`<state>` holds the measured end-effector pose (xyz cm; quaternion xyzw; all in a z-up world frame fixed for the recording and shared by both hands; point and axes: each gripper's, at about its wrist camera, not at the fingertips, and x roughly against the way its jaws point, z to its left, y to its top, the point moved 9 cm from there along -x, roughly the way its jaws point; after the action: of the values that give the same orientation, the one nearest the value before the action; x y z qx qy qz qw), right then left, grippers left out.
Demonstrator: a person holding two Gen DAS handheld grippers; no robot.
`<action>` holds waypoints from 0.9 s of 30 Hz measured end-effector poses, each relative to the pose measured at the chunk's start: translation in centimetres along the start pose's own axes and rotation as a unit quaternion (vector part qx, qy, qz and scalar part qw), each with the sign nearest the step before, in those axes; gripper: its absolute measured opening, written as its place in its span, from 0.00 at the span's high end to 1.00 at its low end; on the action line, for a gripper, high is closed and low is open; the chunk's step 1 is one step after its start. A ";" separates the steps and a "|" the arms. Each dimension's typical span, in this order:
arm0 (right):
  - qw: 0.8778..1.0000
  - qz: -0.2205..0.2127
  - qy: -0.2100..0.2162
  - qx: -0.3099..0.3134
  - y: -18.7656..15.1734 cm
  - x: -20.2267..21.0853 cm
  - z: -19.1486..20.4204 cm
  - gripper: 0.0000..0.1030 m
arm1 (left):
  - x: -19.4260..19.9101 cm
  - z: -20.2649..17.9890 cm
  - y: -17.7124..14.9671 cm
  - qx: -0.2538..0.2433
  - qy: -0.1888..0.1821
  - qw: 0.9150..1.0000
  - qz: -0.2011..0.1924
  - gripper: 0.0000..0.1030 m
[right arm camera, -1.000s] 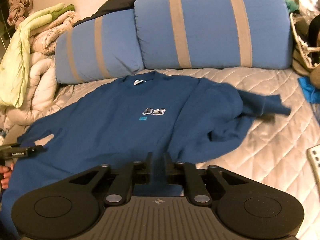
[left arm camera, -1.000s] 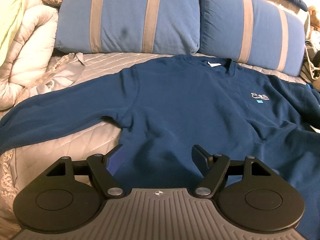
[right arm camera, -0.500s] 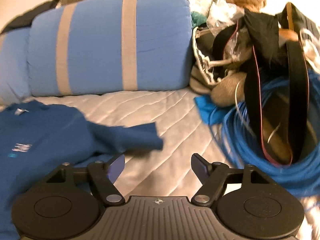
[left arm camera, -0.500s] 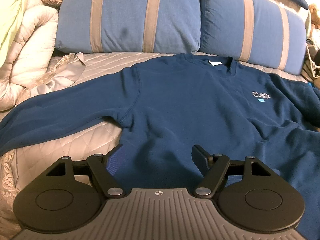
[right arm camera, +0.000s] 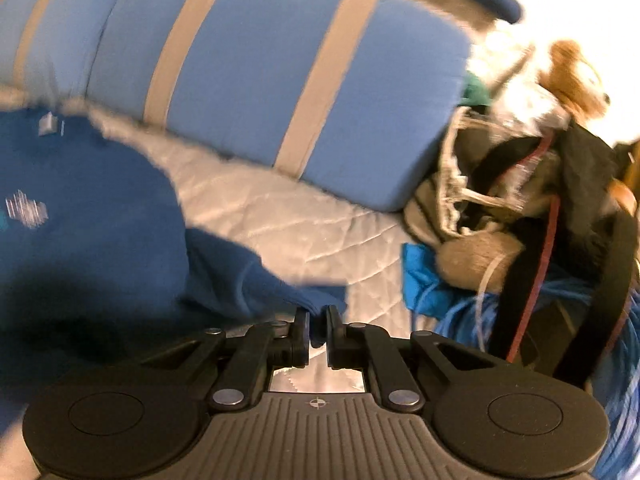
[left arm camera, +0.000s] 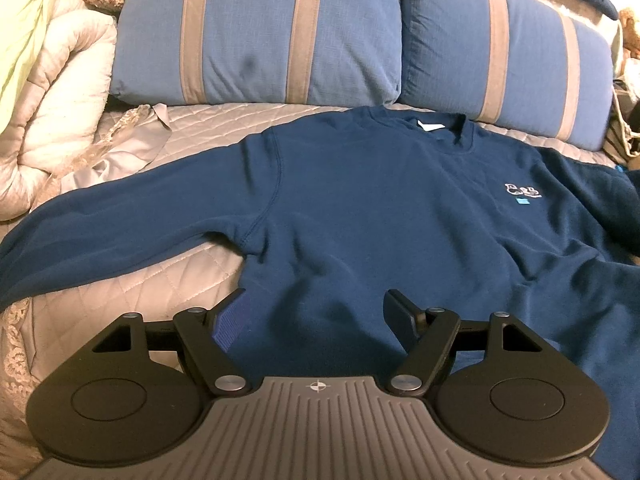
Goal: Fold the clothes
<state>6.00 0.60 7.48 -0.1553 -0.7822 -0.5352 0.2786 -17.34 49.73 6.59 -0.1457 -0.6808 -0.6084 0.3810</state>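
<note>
Swinging away from the sweater's chest and over to its far sleeve, my right tool (right arm camera: 318, 326) now sits at the cuff (right arm camera: 320, 300), where a second ago it looked across the whole garment. Its jaws have just been closing, after standing wide half a second back, and they are now together on the cuff's edge, a fold of blue cloth pinched between the pads. My left tool (left arm camera: 320, 312) has not shifted: jaws apart, hovering over the hem, with cloth between the fingers but nothing pressed.

The sweater (left arm camera: 380, 208) lies face up on the bed (left arm camera: 132, 292), collar toward the two pillows (left arm camera: 256, 32), one sleeve stretched out long to the side away from the logo, the other bunched on the logo side. With the cuff caught, I judge the first fold is starting: that sleeve can be drawn back across the chest. The right view is blurred, so I cannot say how deep the bite is.

Navy fleece-like knit, soft and matte, with a ribbed collar and hem, a small white logo (left arm camera: 522, 191) on the chest and a white neck label. It should drape and slide rather than hold a crease. Beneath it the bed cover is pale, quilted in diamonds, slightly shiny. Both pillows are plump, blue with tan stripes.
</note>
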 end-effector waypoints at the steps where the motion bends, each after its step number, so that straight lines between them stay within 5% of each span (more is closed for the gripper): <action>1: 1.000 -0.001 0.005 -0.013 0.6 0.9 -0.6 0.91 | 0.0 0.0 0.0 0.000 0.000 1.000 0.000 0.29; 6: 0.998 0.040 0.030 -0.048 1.8 2.3 -2.2 0.90 | -0.1 0.0 0.0 -0.003 0.003 1.000 0.001 0.29; 12: 0.987 0.129 0.026 -0.097 -0.2 -4.9 -3.9 0.90 | 0.0 -0.1 0.1 -0.002 0.005 1.000 0.003 0.29; 14: 0.986 0.119 0.003 -0.119 -0.1 -6.7 -4.9 0.89 | 0.0 -0.1 0.1 -0.002 0.006 1.000 0.004 0.29; 15: 0.986 0.101 -0.010 -0.135 0.2 -7.2 -5.6 0.86 | 0.0 -0.2 0.1 -0.002 0.007 1.000 0.004 0.29; 17: 0.982 0.070 -0.029 -0.174 0.4 -7.5 -7.0 0.60 | 0.0 -0.2 0.1 -0.003 0.008 1.000 0.004 0.29; 18: 0.978 0.062 -0.040 -0.195 0.2 -7.5 -7.7 0.32 | 0.0 -0.1 0.1 -0.003 0.008 1.000 0.004 0.29; 19: 0.975 0.050 -0.047 -0.214 0.0 -7.2 -8.2 0.23 | 0.0 -0.1 0.1 -0.002 0.009 1.000 0.004 0.29; 27: 0.941 0.067 0.042 -0.328 -4.9 -7.3 -7.9 0.25 | -0.1 -0.2 0.1 -0.009 0.014 1.000 0.004 0.29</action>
<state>11.31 -8.16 1.61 -0.2677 -0.5387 -0.7482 0.2799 -17.16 49.63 6.57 -0.1438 -0.6694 -0.6147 0.3916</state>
